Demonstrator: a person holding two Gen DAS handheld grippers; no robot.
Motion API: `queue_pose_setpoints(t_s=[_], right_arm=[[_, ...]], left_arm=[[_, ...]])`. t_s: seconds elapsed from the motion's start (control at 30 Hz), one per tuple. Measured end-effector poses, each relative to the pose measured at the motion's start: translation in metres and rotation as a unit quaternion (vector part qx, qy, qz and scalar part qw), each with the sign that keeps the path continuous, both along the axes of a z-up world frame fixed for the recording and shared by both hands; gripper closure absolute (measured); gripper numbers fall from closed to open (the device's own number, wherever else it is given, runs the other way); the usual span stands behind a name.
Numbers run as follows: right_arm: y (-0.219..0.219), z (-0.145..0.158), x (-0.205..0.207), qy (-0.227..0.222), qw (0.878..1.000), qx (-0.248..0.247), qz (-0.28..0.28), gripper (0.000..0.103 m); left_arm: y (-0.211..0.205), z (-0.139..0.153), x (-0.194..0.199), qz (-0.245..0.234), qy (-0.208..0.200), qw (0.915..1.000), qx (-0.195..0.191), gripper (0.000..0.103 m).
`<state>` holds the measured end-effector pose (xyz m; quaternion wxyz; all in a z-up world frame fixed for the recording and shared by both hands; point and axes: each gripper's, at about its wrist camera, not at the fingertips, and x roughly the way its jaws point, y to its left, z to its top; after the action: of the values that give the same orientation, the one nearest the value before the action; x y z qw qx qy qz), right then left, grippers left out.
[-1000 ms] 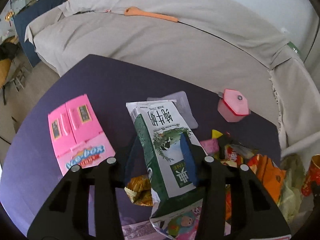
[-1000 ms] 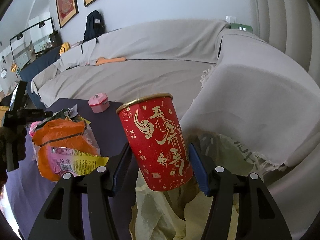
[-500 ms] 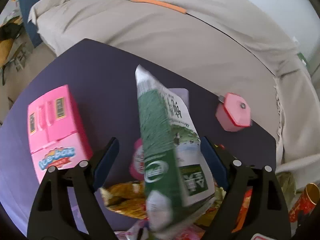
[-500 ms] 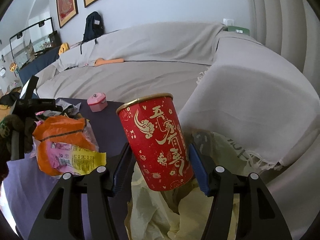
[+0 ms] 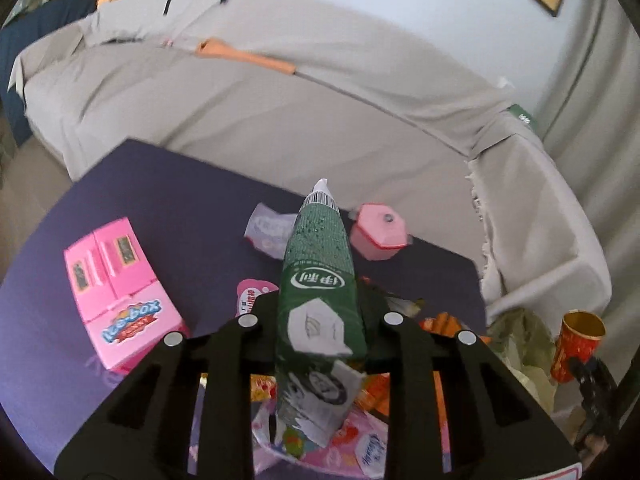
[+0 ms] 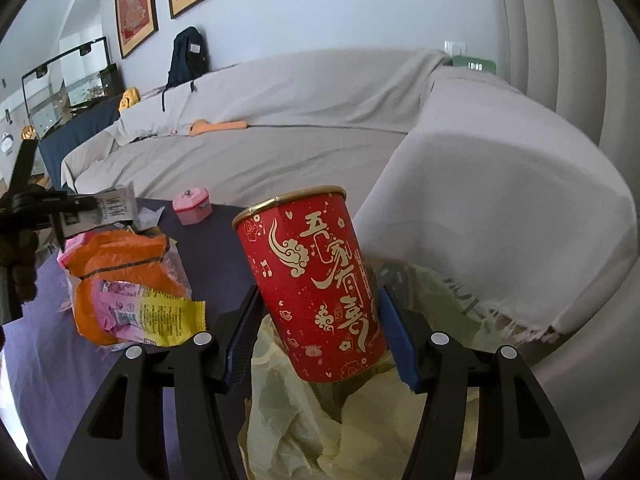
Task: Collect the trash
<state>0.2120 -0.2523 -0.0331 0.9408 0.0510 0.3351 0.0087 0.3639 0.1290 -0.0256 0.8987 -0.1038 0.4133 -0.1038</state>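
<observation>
My left gripper is shut on a green and white milk carton and holds it above the purple table; the carton points away from me, narrow side up. My right gripper is shut on a red can with gold script, held over the pale yellow-green trash bag. The can and bag also show at the right of the left wrist view. An orange snack bag with a pink and yellow wrapper lies on the table.
A pink ice-box toy lies at the table's left, a pink hexagonal box at its far side, and a clear wrapper between. More wrappers lie under the carton. A grey covered sofa wraps around behind and right.
The left gripper has lifted the milk carton off the table, turned it edge-on and closed on it while tilting upward. The right gripper keeps the red can over the bag, barely moved.
</observation>
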Motion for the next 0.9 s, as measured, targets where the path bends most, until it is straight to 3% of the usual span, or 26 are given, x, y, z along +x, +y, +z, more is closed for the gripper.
queue_pose_setpoints(t_s=[0.27, 0.43, 0.5, 0.57, 0.73, 0.9], right_arm=[[-0.026, 0.01, -0.012, -0.003, 1.0, 0.012, -0.017, 0.047], [-0.037, -0.011, -0.009, 0.024, 0.999, 0.019, -0.023, 0.045], [-0.042, -0.023, -0.005, 0.04, 0.998, 0.036, -0.017, 0.039], [-0.045, -0.029, -0.004, 0.044, 0.998, 0.037, -0.02, 0.025], [-0.056, -0.029, -0.014, 0.032, 0.998, 0.041, -0.034, 0.025], [-0.075, -0.017, -0.031, 0.024, 0.997, 0.003, -0.071, 0.025]], left_arm=[[-0.038, 0.062, -0.035, -0.051, -0.063, 0.9964, -0.026, 0.08], [-0.088, 0.085, -0.061, -0.112, -0.082, 0.9891, -0.049, 0.08], [-0.108, 0.087, -0.068, -0.137, -0.079, 0.9858, -0.057, 0.08], [-0.125, 0.086, -0.075, -0.158, -0.076, 0.9828, -0.059, 0.08], [-0.167, 0.071, -0.082, -0.198, -0.056, 0.9765, -0.062, 0.08], [-0.208, 0.045, -0.085, -0.233, -0.016, 0.9701, -0.067, 0.08]])
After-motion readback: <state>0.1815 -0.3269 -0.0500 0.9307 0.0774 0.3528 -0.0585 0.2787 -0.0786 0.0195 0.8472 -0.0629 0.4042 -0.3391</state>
